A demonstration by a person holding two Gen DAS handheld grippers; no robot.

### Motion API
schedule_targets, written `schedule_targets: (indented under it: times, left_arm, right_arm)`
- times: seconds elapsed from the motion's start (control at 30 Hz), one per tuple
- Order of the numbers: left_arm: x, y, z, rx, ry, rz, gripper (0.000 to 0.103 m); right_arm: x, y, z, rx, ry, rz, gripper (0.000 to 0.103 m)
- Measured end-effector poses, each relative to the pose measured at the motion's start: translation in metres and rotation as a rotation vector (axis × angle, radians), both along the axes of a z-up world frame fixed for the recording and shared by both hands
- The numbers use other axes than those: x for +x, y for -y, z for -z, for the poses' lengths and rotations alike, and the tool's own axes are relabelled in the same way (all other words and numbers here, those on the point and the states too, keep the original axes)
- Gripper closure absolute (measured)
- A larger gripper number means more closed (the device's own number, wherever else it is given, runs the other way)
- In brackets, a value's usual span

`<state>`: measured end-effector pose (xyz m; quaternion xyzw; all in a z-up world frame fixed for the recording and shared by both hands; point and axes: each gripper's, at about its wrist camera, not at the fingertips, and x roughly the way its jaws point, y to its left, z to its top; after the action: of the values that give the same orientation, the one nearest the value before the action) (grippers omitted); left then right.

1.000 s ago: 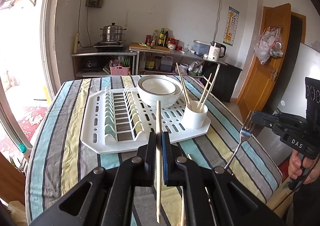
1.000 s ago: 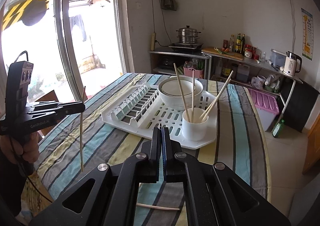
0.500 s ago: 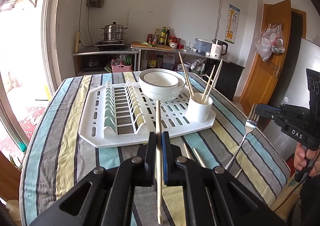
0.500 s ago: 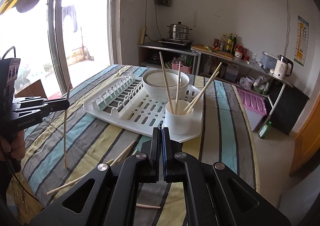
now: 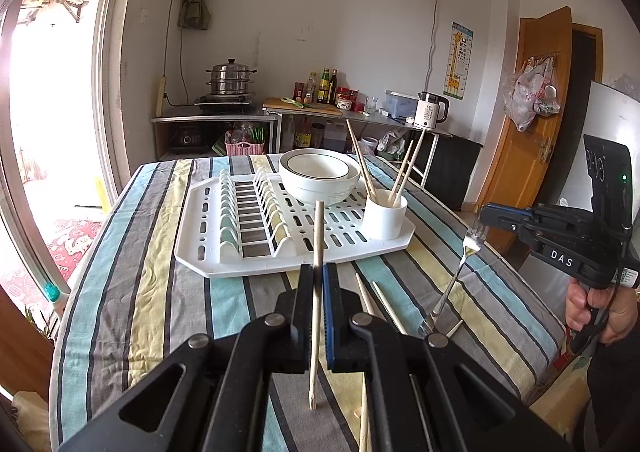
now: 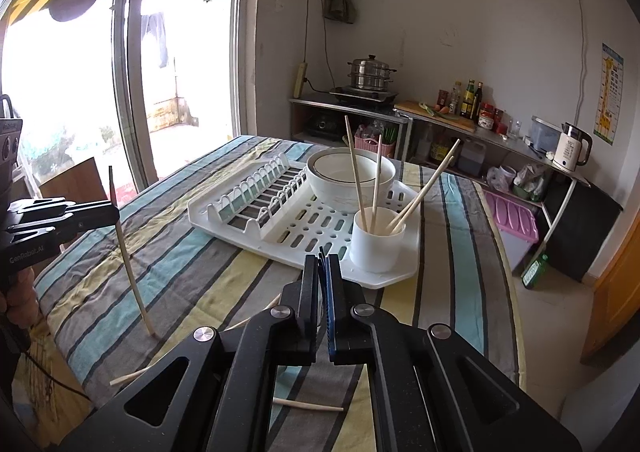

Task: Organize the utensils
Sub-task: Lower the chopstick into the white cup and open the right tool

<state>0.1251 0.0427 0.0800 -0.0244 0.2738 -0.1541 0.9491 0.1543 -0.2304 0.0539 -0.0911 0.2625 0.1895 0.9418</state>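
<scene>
Upright, left gripper (image 5: 318, 284) pinching chopstick (image 5: 316, 292), right gripper (image 5: 486, 212) dangling fork (image 5: 460, 272)

Both wrist cameras looked forward, close above the striped worktop (image 5: 160, 252), from opposite near corners; each showed the dish rack (image 5: 208, 244), cup (image 6: 376, 240) and back wall.

White rack (image 5: 208, 248), white cup (image 5: 384, 214), blue-yellow-grey striped tablecloth (image 5: 152, 292).

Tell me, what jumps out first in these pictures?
Two hand-held tools over a striped table: the left gripper pinches an upright chopstick, the right gripper dangles a fork. Behind them, a white drying rack carries a bowl and a cup of chopsticks.
</scene>
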Motion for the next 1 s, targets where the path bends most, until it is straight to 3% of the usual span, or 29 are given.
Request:
schedule_targets:
  times: [0.17, 0.5, 1.0]
  left_arm:
    - [-0.006, 0.001, -0.002, 0.012, 0.001, 0.000, 0.098]
    - [0.023, 0.007, -0.018, 0.008, 0.005, -0.004, 0.098]
    - [0.108, 0.066, -0.065, -0.035, 0.036, 0.091, 0.098]
  right_arm:
    - [-0.004, -0.004, -0.001, -0.023, 0.015, 0.005, 0.102]
    - [0.006, 0.009, -0.016, -0.016, 0.055, 0.048, 0.102]
    - [0.062, 0.048, -0.054, 0.025, 0.127, 0.176, 0.102]
